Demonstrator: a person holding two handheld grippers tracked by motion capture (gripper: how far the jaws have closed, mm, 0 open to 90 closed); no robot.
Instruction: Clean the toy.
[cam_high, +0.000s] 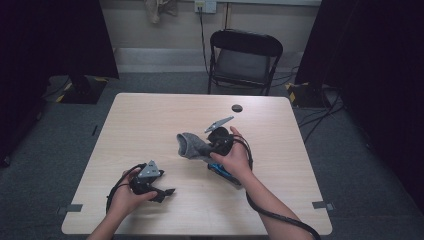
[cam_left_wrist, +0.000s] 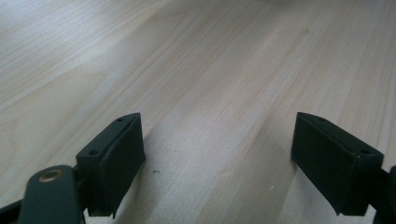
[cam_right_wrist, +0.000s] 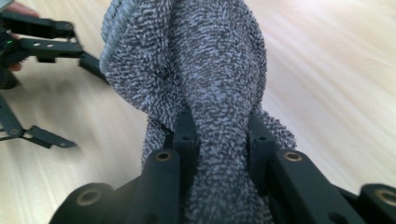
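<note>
we see the right gripper (cam_high: 212, 142) near the middle of the wooden table (cam_high: 150, 115), held in the person's right hand (cam_high: 234, 159). its jaws are pinching a grey towel (cam_high: 194, 145); in the right gripper view the bunched terry cloth (cam_right_wrist: 205, 84) is squeezed between the two black jaws and rises beyond them in a thick fold. in the high view the towel hangs out to the left of that gripper, just above the tabletop; we cannot tell whether its lower edge touches the wood.

a blue object (cam_high: 221, 173) lies on the table under the right hand, partly hidden.

the left gripper (cam_high: 162, 192) sits at the near left of the table, held in the left hand (cam_high: 125, 197), well apart from the towel. its jaws are spread wide with only bare wood grain between them in the left gripper view (cam_left_wrist: 219, 158).

a small dark round spot (cam_high: 237, 108) marks the far side of the table. a black folding chair (cam_high: 244, 60) stands beyond the far edge.
</note>
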